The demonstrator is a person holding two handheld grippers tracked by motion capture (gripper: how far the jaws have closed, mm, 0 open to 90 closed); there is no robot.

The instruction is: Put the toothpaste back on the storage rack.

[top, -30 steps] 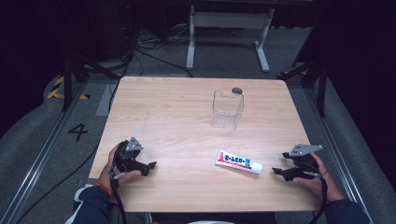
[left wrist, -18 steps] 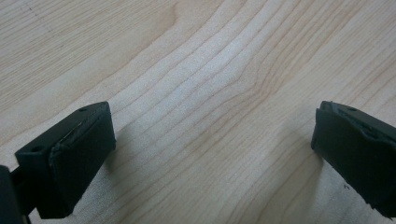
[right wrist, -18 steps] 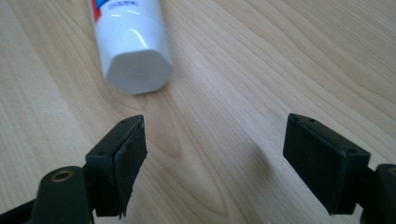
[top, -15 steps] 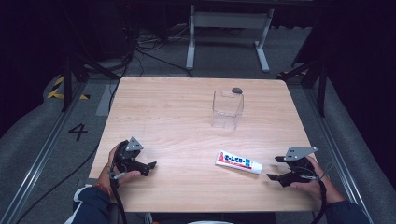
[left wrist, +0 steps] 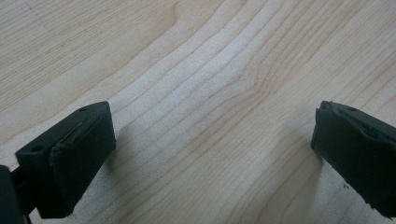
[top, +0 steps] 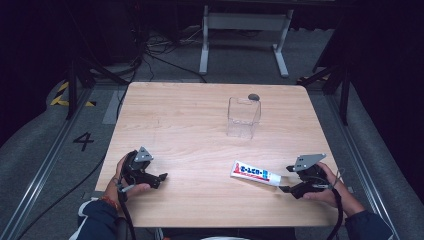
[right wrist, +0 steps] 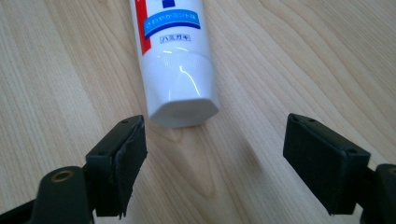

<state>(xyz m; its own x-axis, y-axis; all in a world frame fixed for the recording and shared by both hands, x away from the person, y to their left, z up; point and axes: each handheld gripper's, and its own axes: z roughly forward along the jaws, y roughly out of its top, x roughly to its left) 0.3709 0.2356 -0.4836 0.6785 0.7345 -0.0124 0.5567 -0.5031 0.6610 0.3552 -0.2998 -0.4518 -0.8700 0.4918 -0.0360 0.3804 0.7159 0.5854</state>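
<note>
A white tube [top: 256,174] with red and blue print lies flat on the wooden table [top: 190,125], near the front right. In the right gripper view its white cap end [right wrist: 183,103] points at me, just ahead of the jaws and nearer the left one. My right gripper [top: 285,181] is open, level with the table, right beside the cap; nothing sits between its pads. At the front left my left gripper [top: 161,178] rests low over the wood, open and empty; the left gripper view has bare wood grain between its wide-set jaws [left wrist: 210,149].
A clear plastic container [top: 243,117] stands upright behind the tube, toward the table's far right middle, with a small dark object [top: 253,96] at its back rim. Beyond the table's far edge are metal stand legs [top: 243,30] and cables on a dark floor.
My right gripper has slid left along the table toward the tube's cap end and now sits just beside it. The left gripper and the tube have stayed in place.
</note>
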